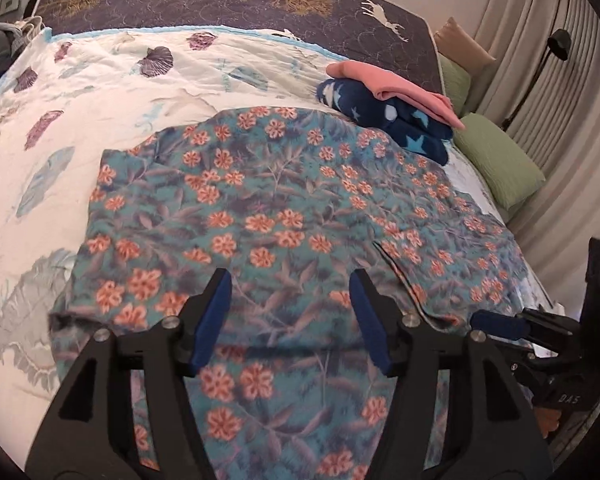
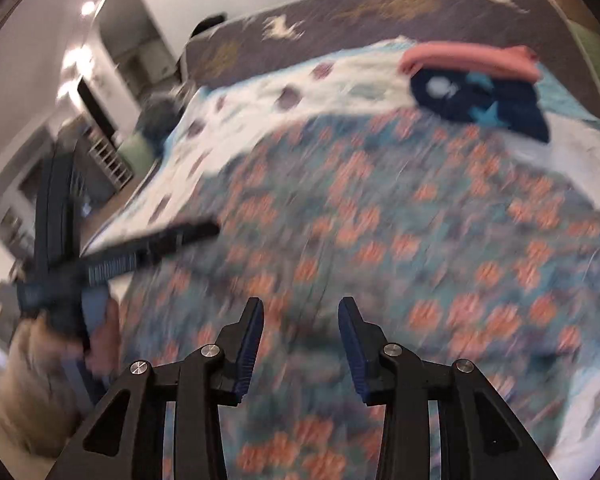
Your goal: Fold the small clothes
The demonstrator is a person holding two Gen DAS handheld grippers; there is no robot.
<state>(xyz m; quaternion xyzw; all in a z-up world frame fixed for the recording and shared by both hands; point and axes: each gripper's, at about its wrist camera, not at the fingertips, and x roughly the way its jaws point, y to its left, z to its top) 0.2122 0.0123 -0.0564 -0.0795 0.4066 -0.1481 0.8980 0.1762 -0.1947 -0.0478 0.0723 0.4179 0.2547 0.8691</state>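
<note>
Teal floral cloth (image 1: 284, 216) is spread flat on the bed, ahead of and beneath both sets of jaws. Its far edge is seen beyond the left gripper (image 1: 290, 292), with open white quilt (image 1: 100, 92) past it and to the left of the jaws. To the right of the jaws, the cloth's edge runs close to the side of the bed. Far ahead and right of the jaws, a pink fold (image 1: 392, 84) lies on a navy star fleece (image 1: 392, 114), just off the cloth's far corner; green pillows (image 1: 500, 160) lie beyond those.

The left wrist view alone shows the cloth's edges sharply, and the right gripper's blue pad low at the cloth's right hem, where contact cannot be told. The right wrist view is heavily blurred; it alone shows the left hand (image 2: 48, 364) around its black handle, left of the right gripper (image 2: 300, 312), and the room beyond the bed's left side. The fold (image 2: 472, 60) and fleece (image 2: 480, 104) appear there ahead and right of the jaws, the cloth (image 2: 380, 220) filling the middle.

Both pairs of jaws are spread wide with nothing between them; the left jaws seem to hover just over the cloth.
</note>
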